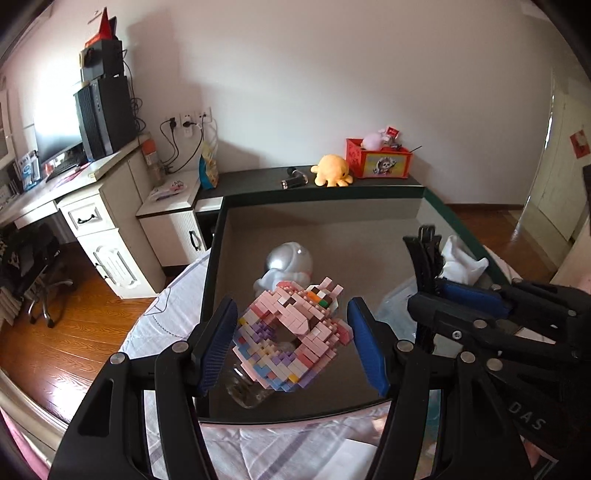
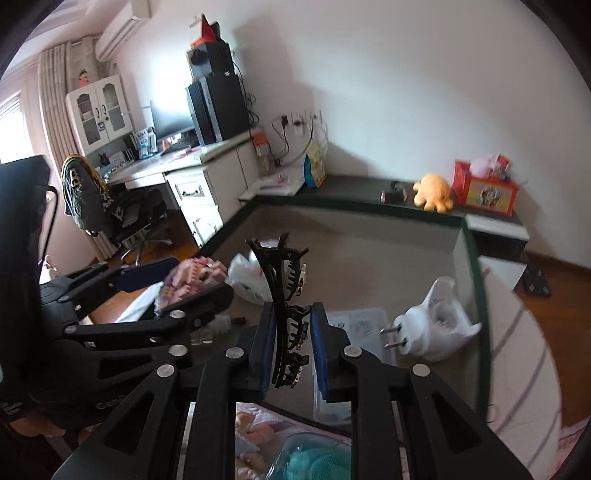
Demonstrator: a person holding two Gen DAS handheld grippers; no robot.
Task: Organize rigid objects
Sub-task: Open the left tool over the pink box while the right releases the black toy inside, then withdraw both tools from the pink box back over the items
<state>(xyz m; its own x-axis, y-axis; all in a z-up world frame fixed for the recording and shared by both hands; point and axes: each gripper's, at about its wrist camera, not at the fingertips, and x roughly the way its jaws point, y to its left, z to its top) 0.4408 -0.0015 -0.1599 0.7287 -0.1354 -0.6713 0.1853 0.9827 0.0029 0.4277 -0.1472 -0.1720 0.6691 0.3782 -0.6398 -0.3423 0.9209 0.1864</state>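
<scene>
Right tool (image 2: 291, 354) grips hair clip (image 2: 286, 306); left tool (image 1: 291, 343) holds brick model (image 1: 291, 332).

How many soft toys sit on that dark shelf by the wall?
2: a yellow octopus plush lying on the shelf, and a pink plush poking out of the red box beside it. The box may hide more.

Plain white wall (image 1: 332, 74) at the back, glossy reddish-brown wooden floor (image 1: 66, 332) below. On the left a cream L-shaped desk with drawers (image 1: 92, 206) carries a black computer tower (image 1: 105, 114) and a dark monitor (image 1: 55, 136). Black cables hang from white wall sockets (image 1: 188, 120). A black swivel chair (image 2: 122, 214) is pulled up to it. Beige curtain (image 2: 55, 92) glowing with daylight, white air conditioner (image 2: 122, 29) mounted high up.
</scene>
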